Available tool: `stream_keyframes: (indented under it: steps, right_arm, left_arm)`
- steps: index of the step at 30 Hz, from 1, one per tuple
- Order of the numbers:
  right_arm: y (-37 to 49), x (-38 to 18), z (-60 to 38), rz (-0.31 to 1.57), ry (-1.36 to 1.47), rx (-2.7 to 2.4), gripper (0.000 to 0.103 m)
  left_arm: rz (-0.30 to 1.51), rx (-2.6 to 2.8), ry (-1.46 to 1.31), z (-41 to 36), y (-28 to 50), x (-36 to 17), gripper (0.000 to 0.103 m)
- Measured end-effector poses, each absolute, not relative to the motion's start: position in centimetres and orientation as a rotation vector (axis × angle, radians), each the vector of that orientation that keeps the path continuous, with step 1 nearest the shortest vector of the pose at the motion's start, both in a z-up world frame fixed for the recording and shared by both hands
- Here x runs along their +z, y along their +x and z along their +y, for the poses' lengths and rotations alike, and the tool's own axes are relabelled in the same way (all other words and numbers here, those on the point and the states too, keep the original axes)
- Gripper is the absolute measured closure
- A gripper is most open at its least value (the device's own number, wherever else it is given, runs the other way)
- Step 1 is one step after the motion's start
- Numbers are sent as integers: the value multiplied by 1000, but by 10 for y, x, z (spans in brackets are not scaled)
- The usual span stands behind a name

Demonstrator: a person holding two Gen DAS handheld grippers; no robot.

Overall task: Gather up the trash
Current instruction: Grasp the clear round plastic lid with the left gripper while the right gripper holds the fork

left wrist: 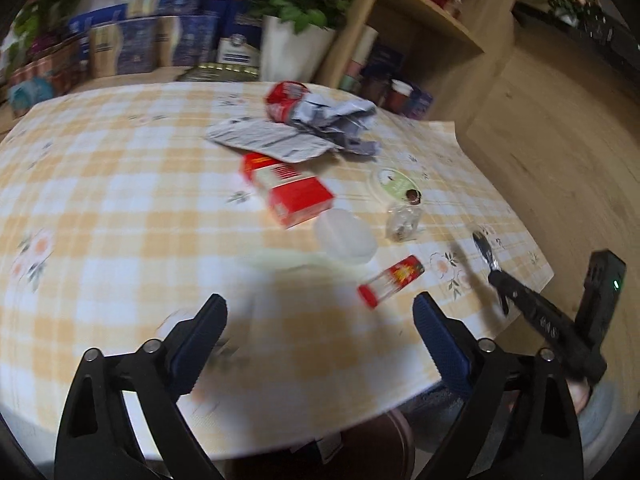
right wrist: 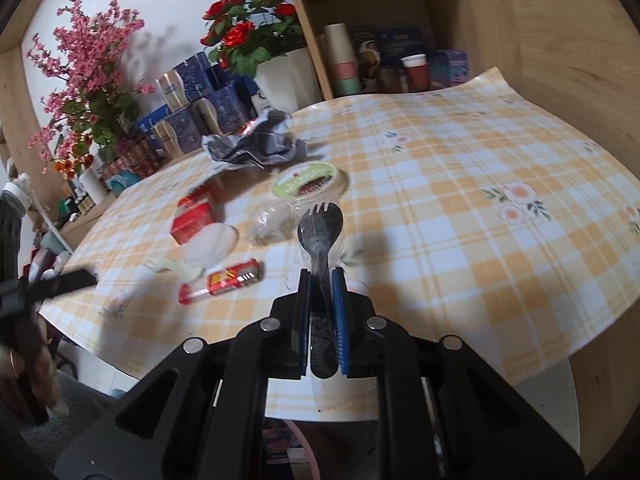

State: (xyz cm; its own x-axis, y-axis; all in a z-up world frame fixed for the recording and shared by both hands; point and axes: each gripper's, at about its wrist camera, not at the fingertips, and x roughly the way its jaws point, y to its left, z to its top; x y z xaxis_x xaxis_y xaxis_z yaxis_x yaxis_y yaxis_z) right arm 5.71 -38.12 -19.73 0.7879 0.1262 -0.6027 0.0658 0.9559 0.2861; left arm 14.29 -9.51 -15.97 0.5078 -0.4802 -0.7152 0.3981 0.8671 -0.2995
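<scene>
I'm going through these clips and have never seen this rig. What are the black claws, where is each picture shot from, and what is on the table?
The claws are hand-held grippers, one per hand, each with a fisheye camera looking along its fingers. One picture is from the left gripper, which is open and empty above the table. The other is from the right gripper, shut on a black spork in clear wrap. On the checked cloth lie a red box, crumpled wrappers, a red tube, a white lid and a clear cup.

On the table point(left wrist: 120, 200), the carton point(left wrist: 288, 194) lies before the crumpled wrappers point(left wrist: 320, 120), left of the lidded cup point(left wrist: 394, 184).
</scene>
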Motion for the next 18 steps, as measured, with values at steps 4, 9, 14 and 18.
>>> stream_keyframes:
  steps: [4,9,14,18]
  right_arm:
    - [55,-198,-385,651,318,40,89]
    - [53,-199,-393,638,345,49,89]
    - [53,-200,-395,633,362,67,89]
    - [55,-200,-392,634,363,87,89]
  left_arm:
    - [980,-513,-28,-140,177,-170,19]
    - [1038,-449,82,-172,203,-189,19]
    - [1037,-415,220,-197,209,-201,18]
    - [1033,-369,216,-199,217,-202,17]
